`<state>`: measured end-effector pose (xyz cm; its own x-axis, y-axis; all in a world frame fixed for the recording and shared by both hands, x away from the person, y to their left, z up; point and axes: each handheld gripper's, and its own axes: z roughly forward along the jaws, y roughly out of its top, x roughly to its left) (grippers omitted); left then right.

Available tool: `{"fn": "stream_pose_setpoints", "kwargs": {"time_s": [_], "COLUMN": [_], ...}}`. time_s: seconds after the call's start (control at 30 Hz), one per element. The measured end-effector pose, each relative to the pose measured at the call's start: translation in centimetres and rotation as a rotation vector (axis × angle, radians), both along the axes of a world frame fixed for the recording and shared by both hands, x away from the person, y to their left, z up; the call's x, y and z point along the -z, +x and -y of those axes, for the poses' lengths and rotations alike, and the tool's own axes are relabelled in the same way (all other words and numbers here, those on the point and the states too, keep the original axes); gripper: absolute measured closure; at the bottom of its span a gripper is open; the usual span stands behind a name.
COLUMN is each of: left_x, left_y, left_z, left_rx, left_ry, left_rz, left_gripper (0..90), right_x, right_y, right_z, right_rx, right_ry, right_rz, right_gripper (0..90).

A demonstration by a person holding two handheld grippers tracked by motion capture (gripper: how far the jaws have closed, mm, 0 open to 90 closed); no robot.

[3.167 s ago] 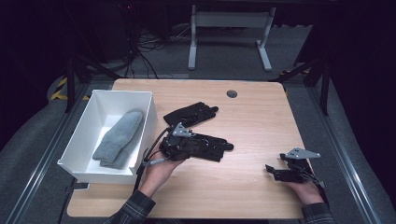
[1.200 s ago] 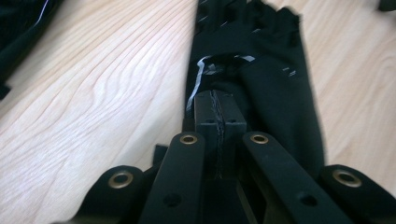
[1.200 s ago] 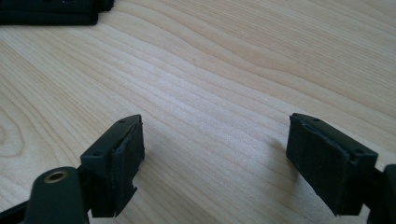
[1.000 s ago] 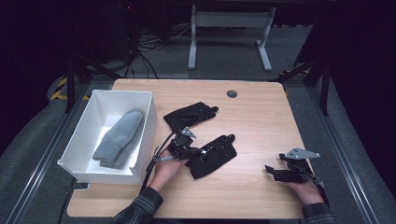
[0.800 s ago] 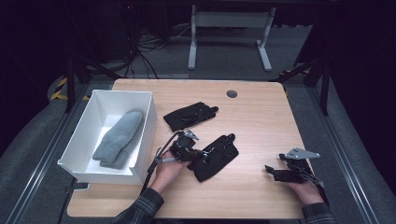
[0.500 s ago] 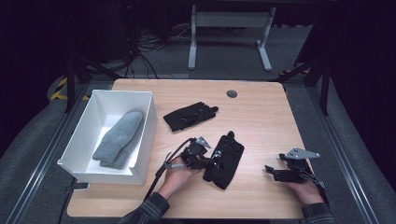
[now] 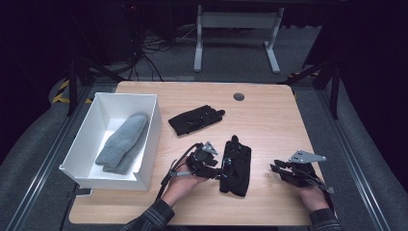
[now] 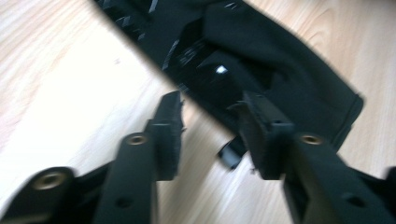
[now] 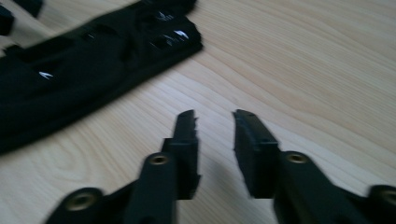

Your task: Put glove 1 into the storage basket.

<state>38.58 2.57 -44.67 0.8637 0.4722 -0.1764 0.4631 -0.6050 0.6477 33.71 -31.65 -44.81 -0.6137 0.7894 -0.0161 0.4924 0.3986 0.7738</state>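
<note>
Near the table's (image 7: 269,110) front edge, the nearer black glove (image 7: 235,166) lies flat with the left gripper (image 7: 217,169) beside it, fingers just opened and empty, so regrip its cuff squarely while the right gripper (image 7: 275,168) waits half-closed, empty.

Count: 2 black gloves, 1 grey mitten pair, 1 bin, 2 grippers.

Black gloves: one (image 7: 196,119) mid-tabletop toward the far edge, one (image 7: 235,166) toward the near edge. Grey mittens (image 7: 122,143): two stacked, inside the white bin (image 7: 149,144) at the tabletop's left edge. One round grommet (image 7: 238,96) by the far edge. Grippers: left gripper (image 7: 219,172), right gripper (image 7: 275,168). One table (image 7: 269,120).
</note>
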Motion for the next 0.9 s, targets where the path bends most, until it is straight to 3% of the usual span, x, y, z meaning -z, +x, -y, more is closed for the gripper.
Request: {"fn": "stream_pose_setpoints", "kwargs": {"time_s": [0.07,0.13,0.2,0.27,0.43,0.57,0.9], "left_x": [0.1,0.2,0.3,0.3,0.7,0.9,0.8], "left_y": [0.0,-0.2,-0.3,-0.5,-0.6,-0.4,-0.2], "left_z": [-0.6,-1.2,-1.7,-2.7,-4.3,-4.6,-4.9], "left_rx": [-0.005,-0.008,-0.018,-0.033,-0.041,-0.051,-0.076], "left_ry": [0.010,0.026,0.028,0.034,0.036,0.035,0.030], "left_rz": [0.007,0.019,0.024,0.021,0.035,0.028,0.040], "left_gripper": [46.0,38.5,32.7,27.8,22.4,21.6,21.9], "right_x": [-0.2,-0.3,-0.3,-0.2,0.4,1.1,1.1], "right_y": [0.1,0.4,0.7,1.2,1.5,1.6,1.0], "right_z": [-1.2,-2.4,-3.1,-5.1,-7.2,-7.5,-5.0], "right_rx": [-0.033,-0.068,-0.082,-0.123,-0.164,-0.160,-0.115], "right_ry": [0.011,0.046,0.046,0.056,0.025,-0.015,-0.035], "right_rz": [-0.002,-0.018,-0.026,-0.046,-0.071,-0.104,-0.093], "right_gripper": [88.8,89.5,89.6,89.7,89.7,89.7,89.6]}}
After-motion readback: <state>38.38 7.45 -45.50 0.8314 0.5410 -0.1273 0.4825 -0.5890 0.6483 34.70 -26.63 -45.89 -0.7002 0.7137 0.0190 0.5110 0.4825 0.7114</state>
